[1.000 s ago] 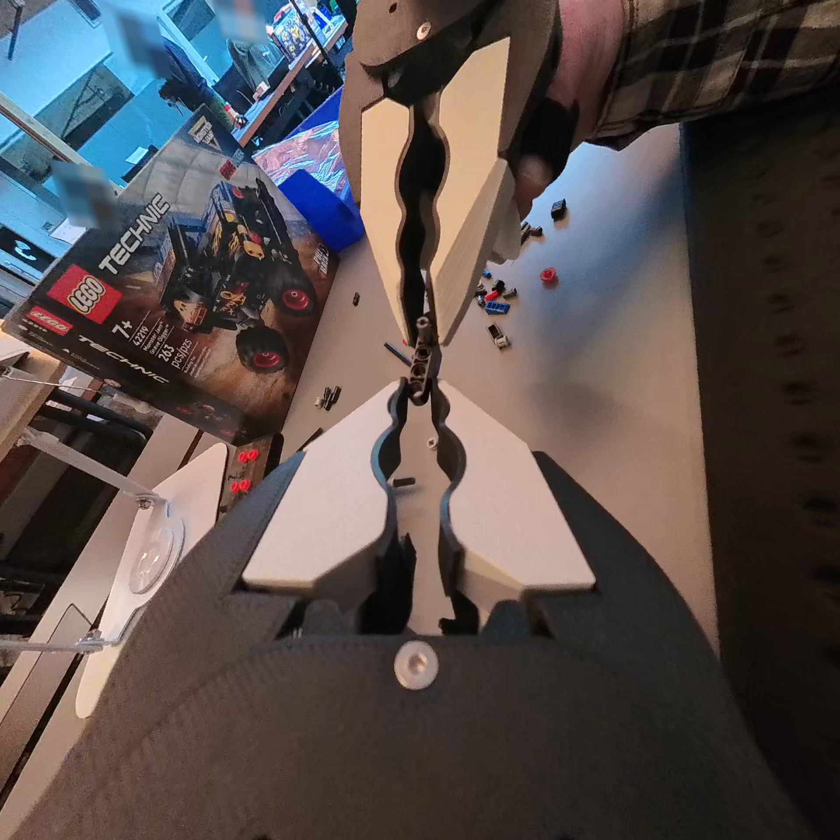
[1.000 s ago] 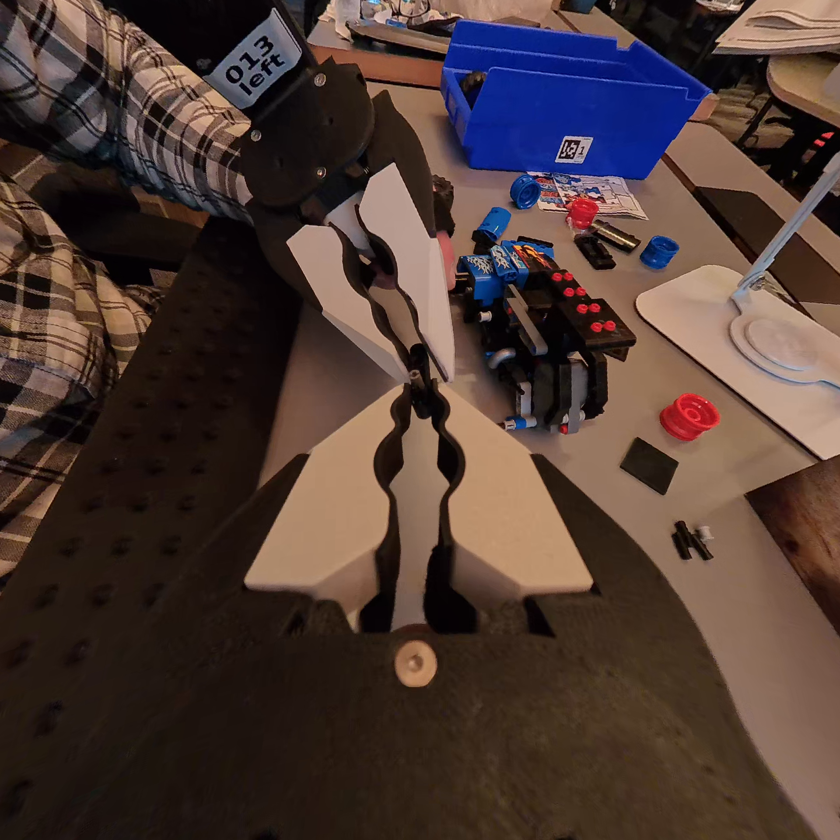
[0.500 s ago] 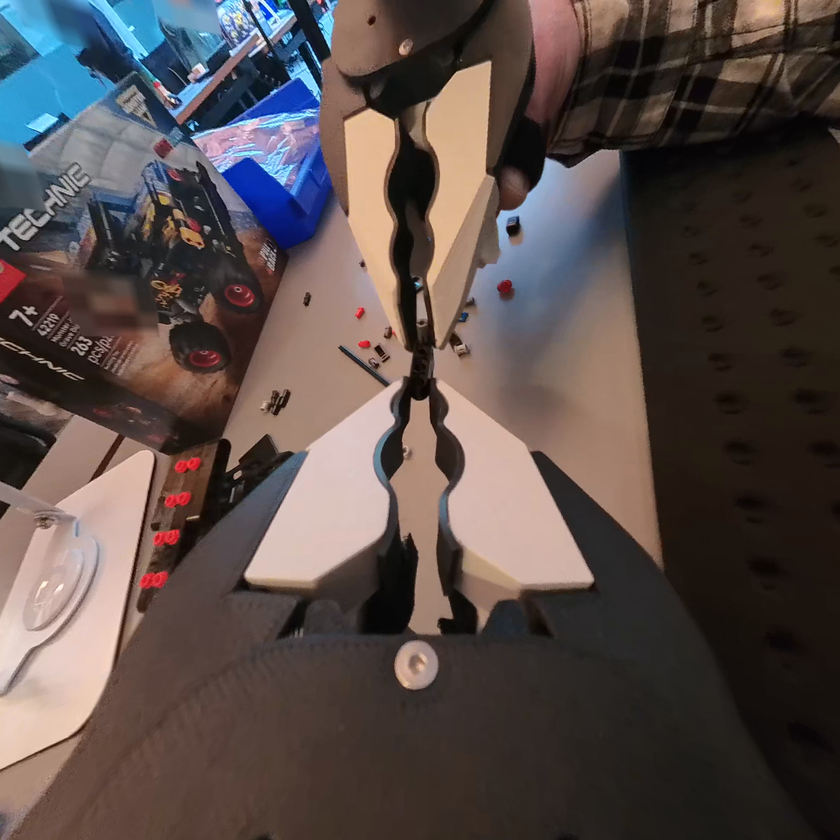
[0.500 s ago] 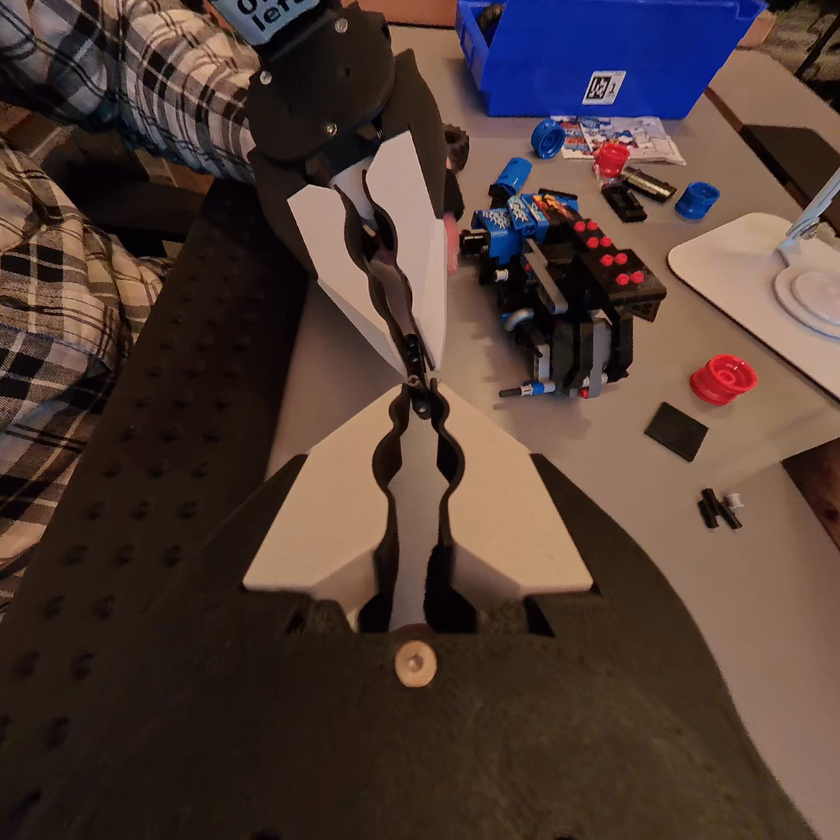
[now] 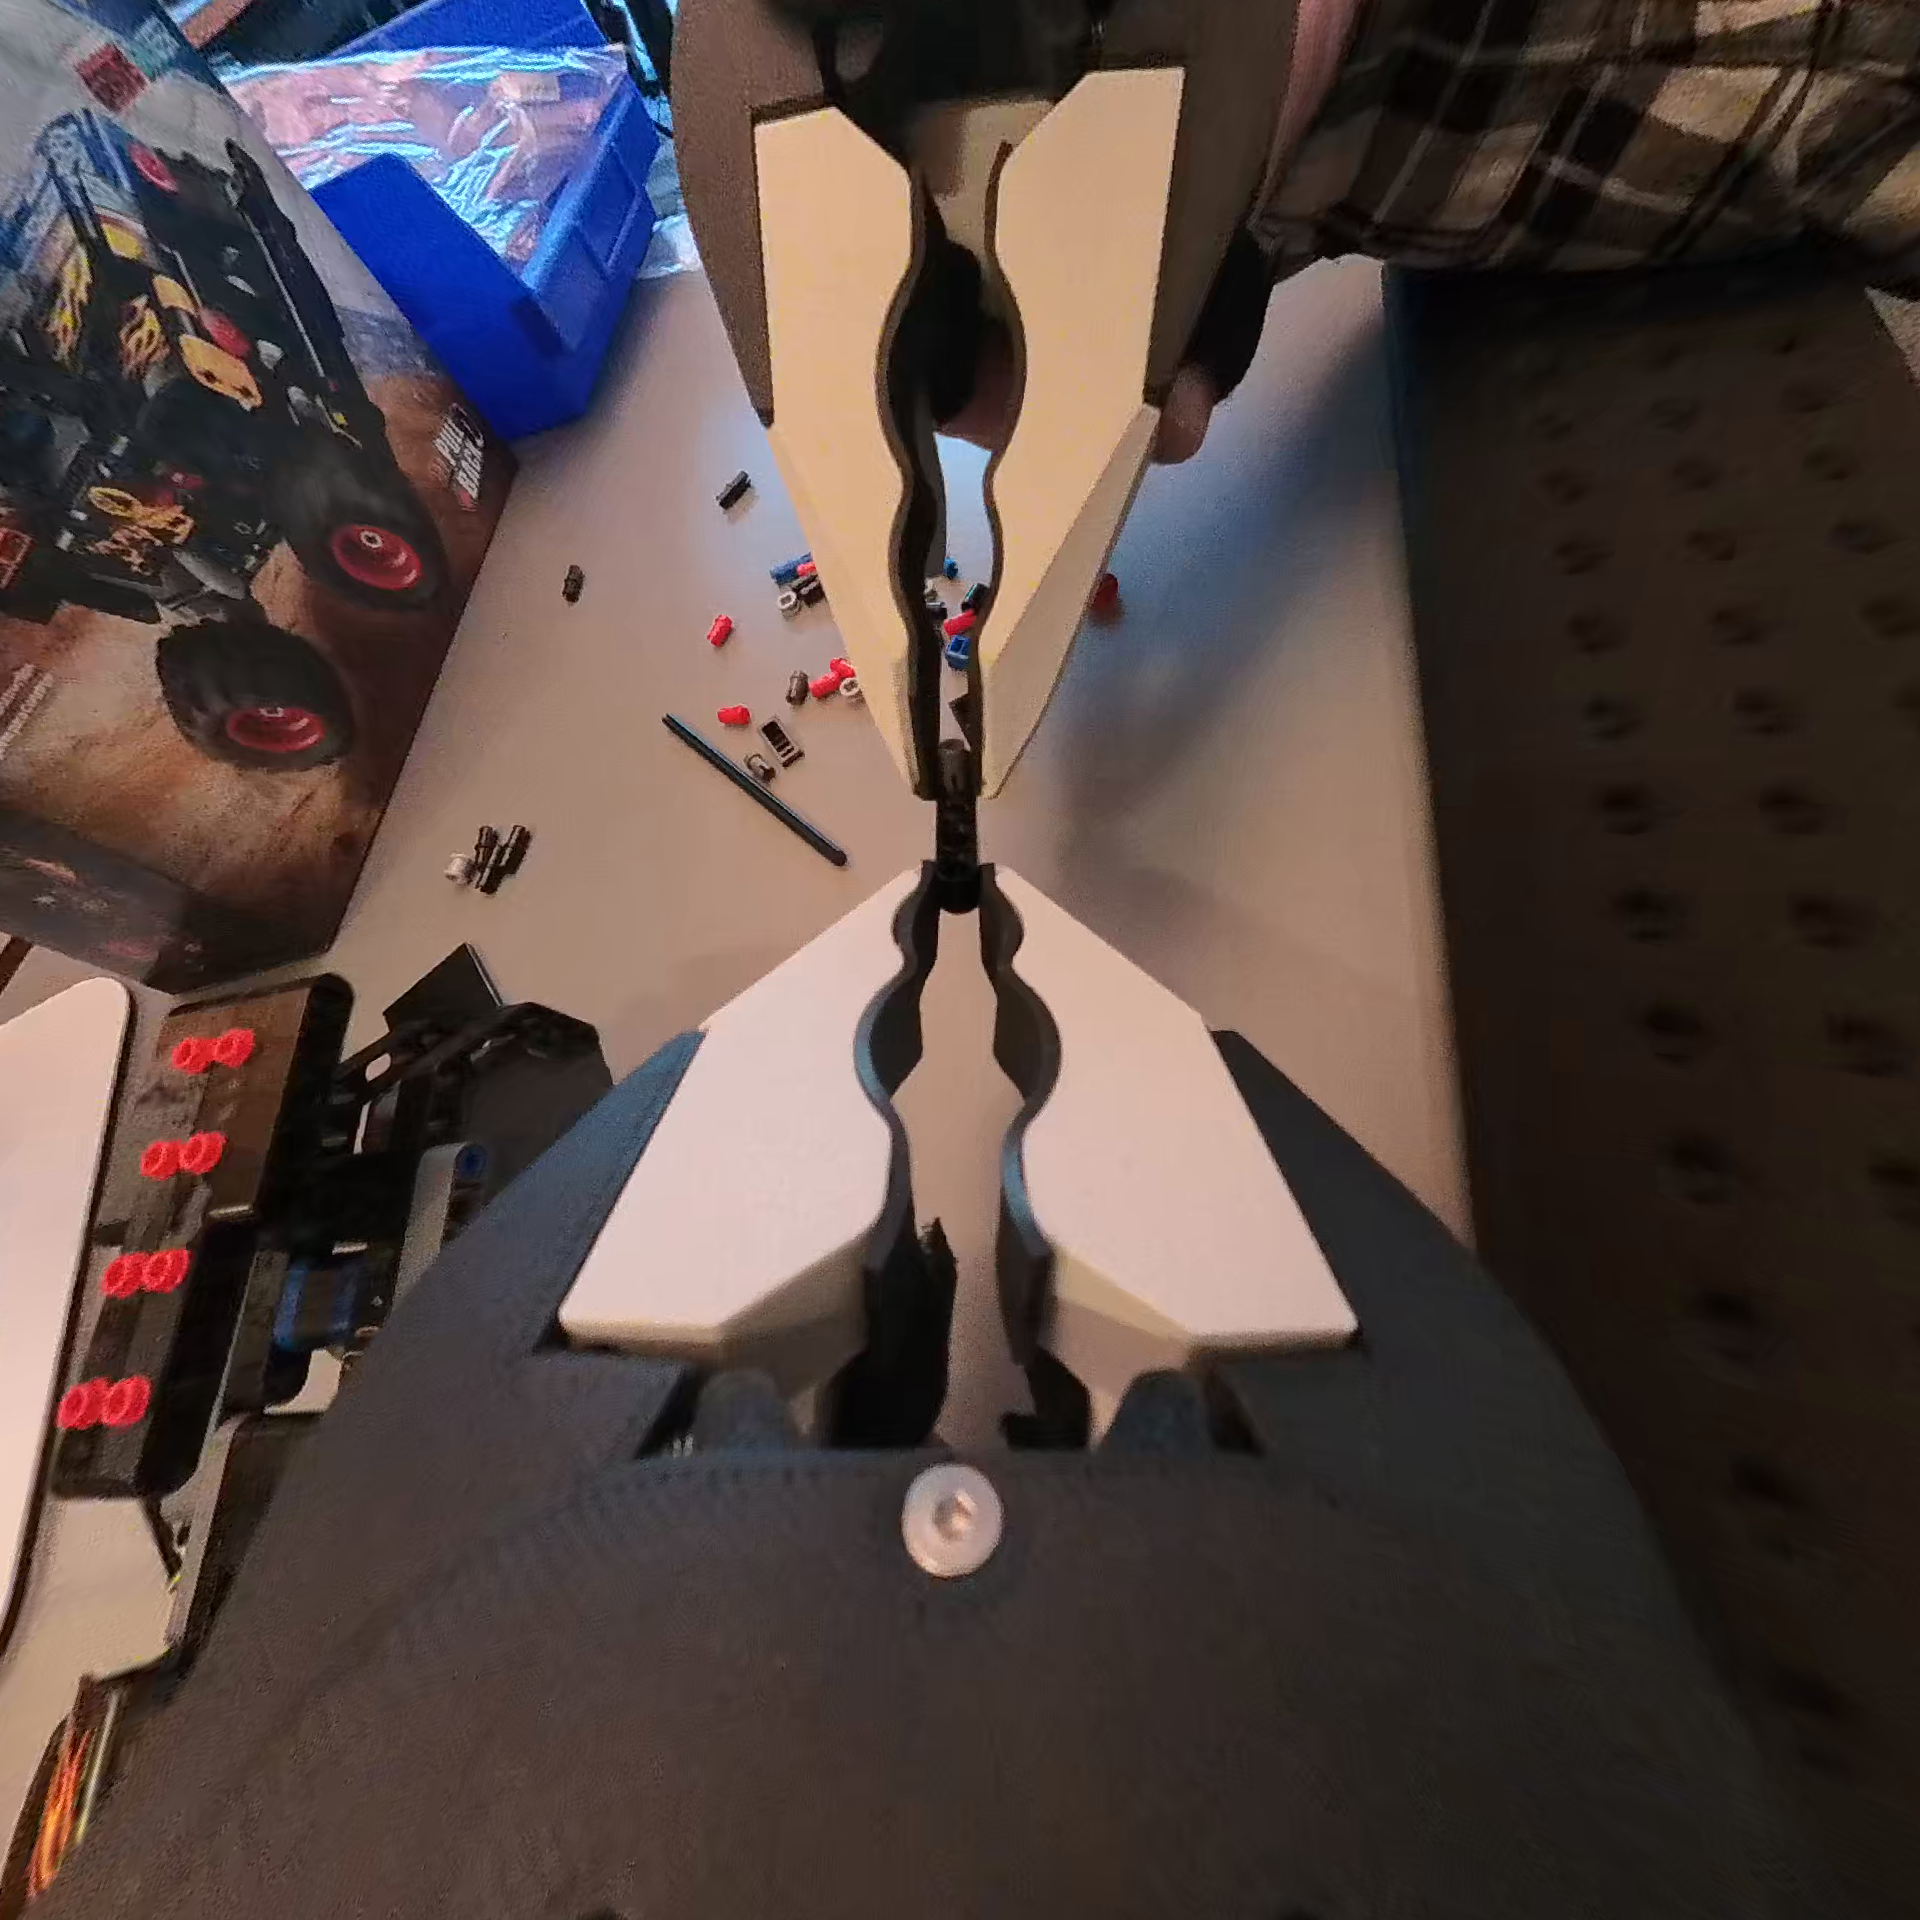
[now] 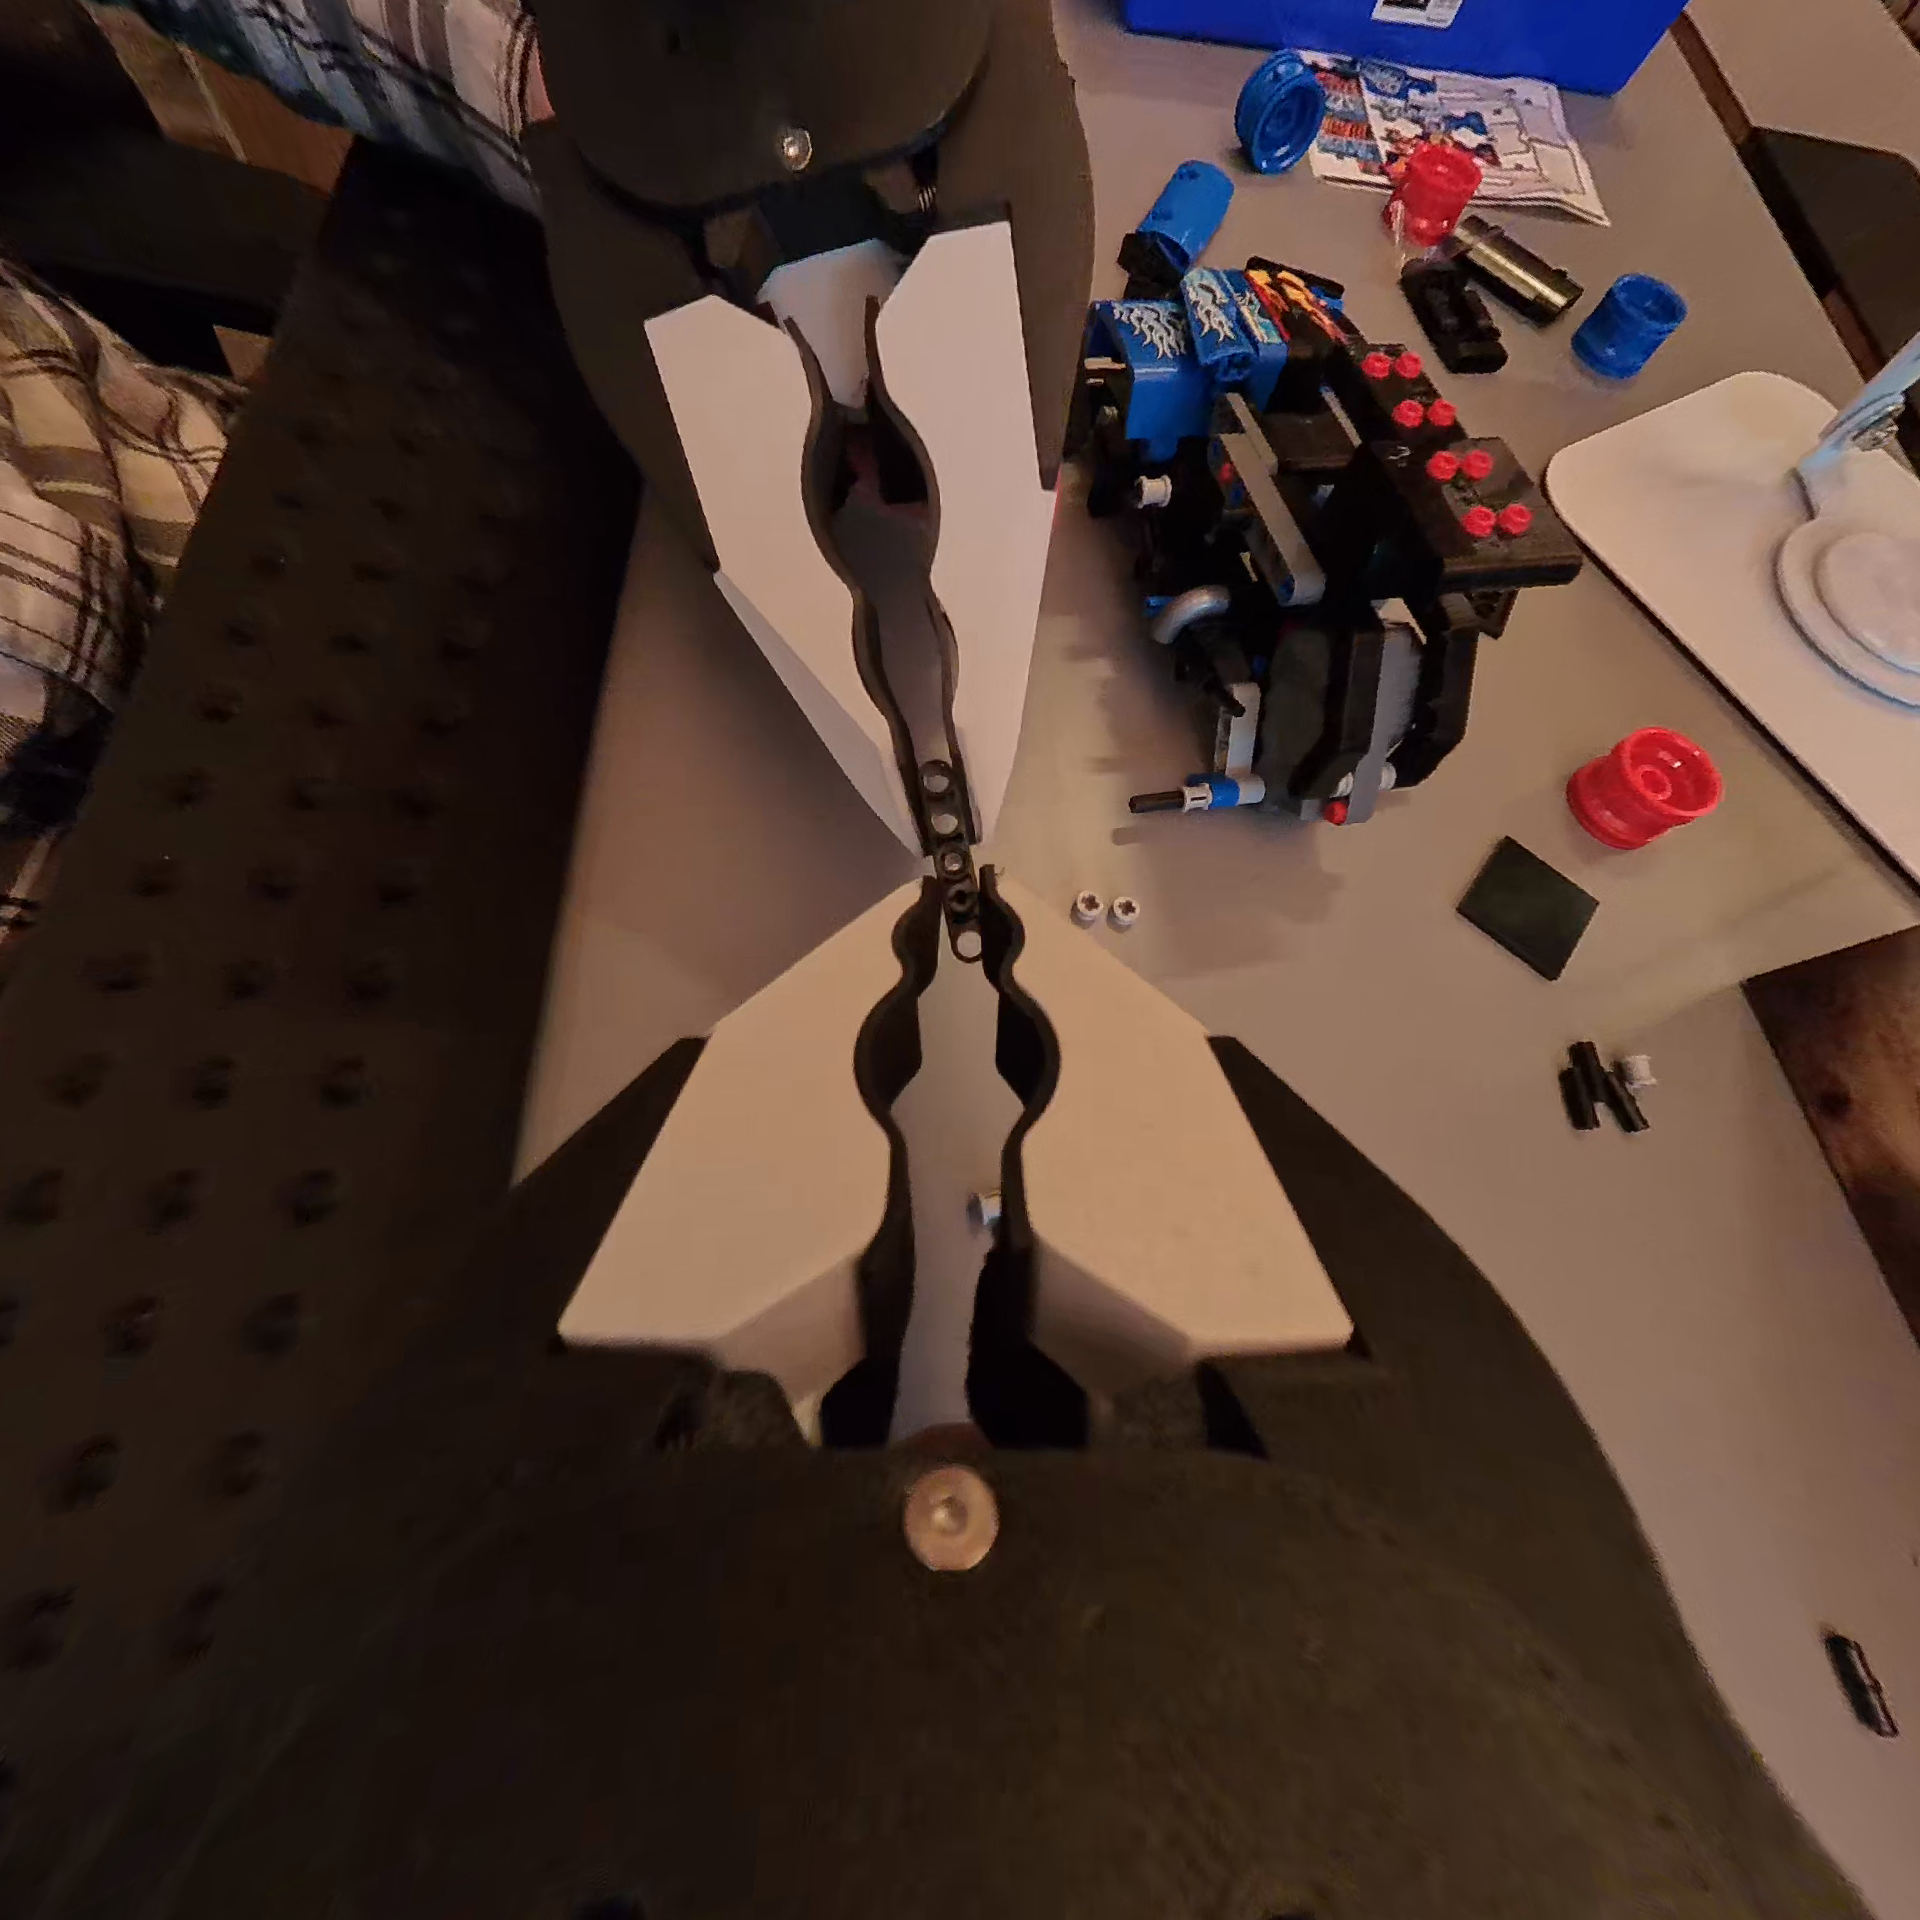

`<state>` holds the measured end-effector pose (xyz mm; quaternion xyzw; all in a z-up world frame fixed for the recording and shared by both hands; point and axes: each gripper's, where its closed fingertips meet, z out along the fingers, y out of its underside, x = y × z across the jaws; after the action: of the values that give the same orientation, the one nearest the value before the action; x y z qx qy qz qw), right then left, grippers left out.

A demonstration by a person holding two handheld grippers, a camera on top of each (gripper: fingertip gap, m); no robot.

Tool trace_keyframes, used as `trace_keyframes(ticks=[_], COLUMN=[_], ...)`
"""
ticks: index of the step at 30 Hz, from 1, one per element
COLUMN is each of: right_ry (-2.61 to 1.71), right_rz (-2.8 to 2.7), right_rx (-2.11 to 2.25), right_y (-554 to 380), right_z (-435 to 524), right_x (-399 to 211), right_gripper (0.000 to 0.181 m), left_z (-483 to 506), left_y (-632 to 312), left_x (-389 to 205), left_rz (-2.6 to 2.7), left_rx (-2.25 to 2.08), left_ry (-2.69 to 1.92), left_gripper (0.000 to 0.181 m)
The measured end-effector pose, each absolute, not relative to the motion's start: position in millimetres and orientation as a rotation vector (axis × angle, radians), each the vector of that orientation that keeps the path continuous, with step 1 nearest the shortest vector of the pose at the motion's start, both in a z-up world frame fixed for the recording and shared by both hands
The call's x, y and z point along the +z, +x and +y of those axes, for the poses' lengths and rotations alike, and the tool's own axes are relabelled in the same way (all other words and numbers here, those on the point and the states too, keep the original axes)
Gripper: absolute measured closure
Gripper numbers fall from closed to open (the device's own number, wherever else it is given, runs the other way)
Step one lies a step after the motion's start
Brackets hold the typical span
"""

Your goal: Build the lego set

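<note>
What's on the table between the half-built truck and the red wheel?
Nothing: in the right wrist view, bare grey table separates the half-built truck from the red wheel. A black square tile lies just below that gap.

We see a black beam (image 6: 951,868) between white-faced tools, left tool (image 5: 954,896) and right tool (image 6: 961,914). The model (image 6: 1309,540) is black and blue with red studs, on a grey bench (image 6: 1299,1091); the sleeve (image 5: 1590,125) is plaid.

Each gripper, left gripper (image 5: 954,891) and right gripper (image 6: 961,914), has a dark textured body, a silver screw at its centre, and white wedge-shaped fingers (image 5: 790,1132) with black wavy inner edges. The person wears a plaid sleeve (image 5: 1579,125).
</note>
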<state>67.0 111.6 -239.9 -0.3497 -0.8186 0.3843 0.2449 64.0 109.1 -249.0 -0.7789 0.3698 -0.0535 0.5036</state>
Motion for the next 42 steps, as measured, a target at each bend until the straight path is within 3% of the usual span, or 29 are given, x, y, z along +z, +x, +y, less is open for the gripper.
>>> trace_keyframes(ticks=[8, 19, 42], right_ry=[-0.973, -1.048, -1.392], right_rz=[-2.241, -2.138, -2.133], right_rx=[1.006, 1.014, 0.593], right_y=[68, 77, 147], right_z=[117, 144, 222], right_x=[-245, -235, -276], right_gripper=[0.169, 0.167, 0.169], left_z=[113, 116, 113], left_y=[59, 54, 54], left_x=[-255, -249, -281], left_rz=[0.944, 1.159, 1.211], left_rx=[-0.003, 0.519, 0.434], left_ry=[-1.871, -1.681, -1.831], left_gripper=[0.176, 0.176, 0.175])
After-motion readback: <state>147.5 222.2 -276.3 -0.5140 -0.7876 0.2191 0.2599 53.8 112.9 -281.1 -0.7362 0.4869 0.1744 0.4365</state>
